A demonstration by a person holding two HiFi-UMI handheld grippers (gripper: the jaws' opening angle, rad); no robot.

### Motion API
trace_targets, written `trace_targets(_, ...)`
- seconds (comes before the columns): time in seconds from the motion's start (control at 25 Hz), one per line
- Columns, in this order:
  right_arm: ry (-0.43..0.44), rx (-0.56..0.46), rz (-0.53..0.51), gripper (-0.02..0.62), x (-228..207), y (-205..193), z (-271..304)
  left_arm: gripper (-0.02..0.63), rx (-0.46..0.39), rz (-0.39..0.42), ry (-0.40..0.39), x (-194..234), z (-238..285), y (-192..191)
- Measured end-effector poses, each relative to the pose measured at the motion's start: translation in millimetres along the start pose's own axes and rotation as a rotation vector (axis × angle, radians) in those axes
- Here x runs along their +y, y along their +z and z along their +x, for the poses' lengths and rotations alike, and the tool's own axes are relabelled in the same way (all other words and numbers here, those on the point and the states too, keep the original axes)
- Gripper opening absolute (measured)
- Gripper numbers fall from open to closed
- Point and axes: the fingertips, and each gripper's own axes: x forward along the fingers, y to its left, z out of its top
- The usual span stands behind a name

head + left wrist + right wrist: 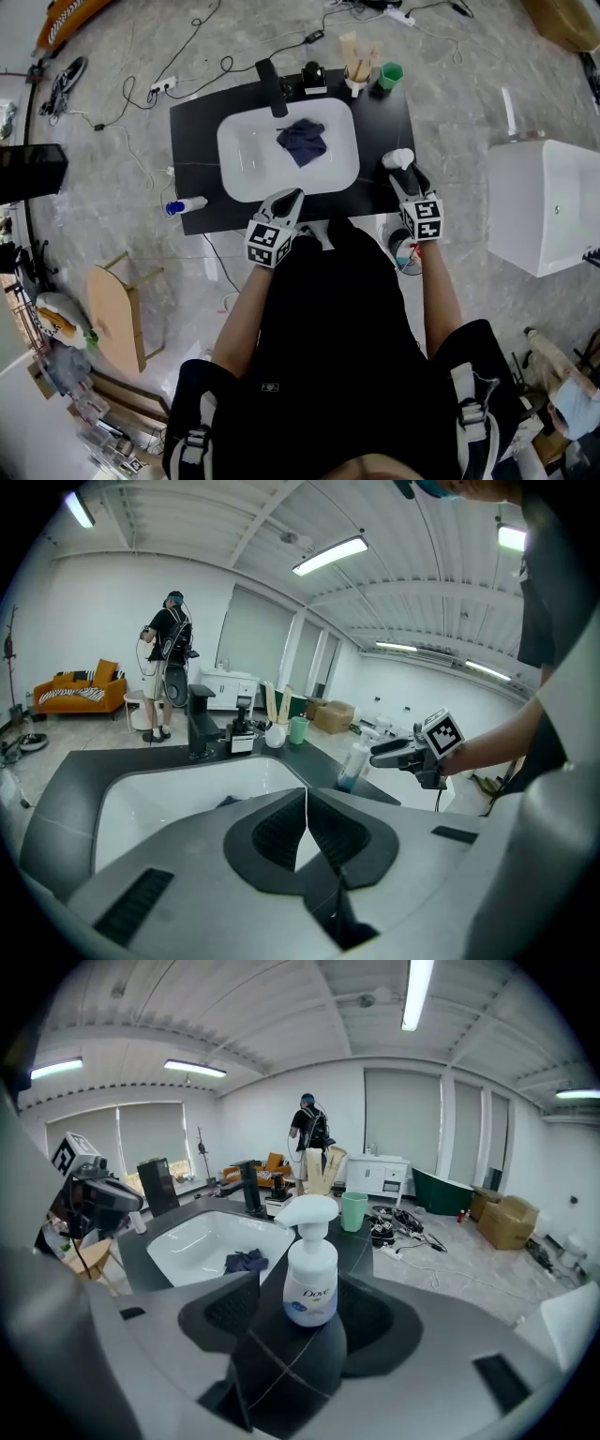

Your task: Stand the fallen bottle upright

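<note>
A white pump bottle point(310, 1274) with a blue label stands upright on the black counter point(197, 122), at its front right corner. My right gripper point(305, 1324) is open, and the bottle stands between its fingers with a gap on each side. From the head view the bottle point(397, 158) sits just beyond the right gripper point(403, 175). My left gripper point(306, 822) is shut with nothing in it, at the front rim of the white sink point(239, 173). The left gripper view shows the bottle point(354, 764) and the right gripper point(405, 753) off to the right.
A dark blue cloth point(303, 141) lies in the sink. A black tap point(272, 86), a green cup point(389, 76) and a white holder point(356, 66) stand along the back. Another white bottle point(185, 205) with a blue cap lies on its side at the counter's left edge. Cables run across the floor.
</note>
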Motion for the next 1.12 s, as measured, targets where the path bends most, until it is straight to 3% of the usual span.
trace_targets(0.12,-0.039,0.008,0.023,0.258,6,-3,-10,0.017,0.001,0.004,-0.012,3,-14,-5)
trace_targets(0.36,-0.069,0.015,0.061,0.074,36,-5,-35,0.017,-0.002,0.000,-0.023,12,-52,-21)
trace_targets(0.64,0.010,0.010,0.006,0.064,122,5,-45,0.017,-0.028,0.001,-0.027,27,-91,-38)
trace_targets(0.88,0.113,0.008,-0.106,0.066,200,15,-48,0.017,-0.046,-0.015,-0.020,33,-120,-56)
trace_targets(1.12,0.150,0.004,-0.178,0.064,238,11,-57,0.017,-0.066,-0.032,-0.011,30,-140,-75)
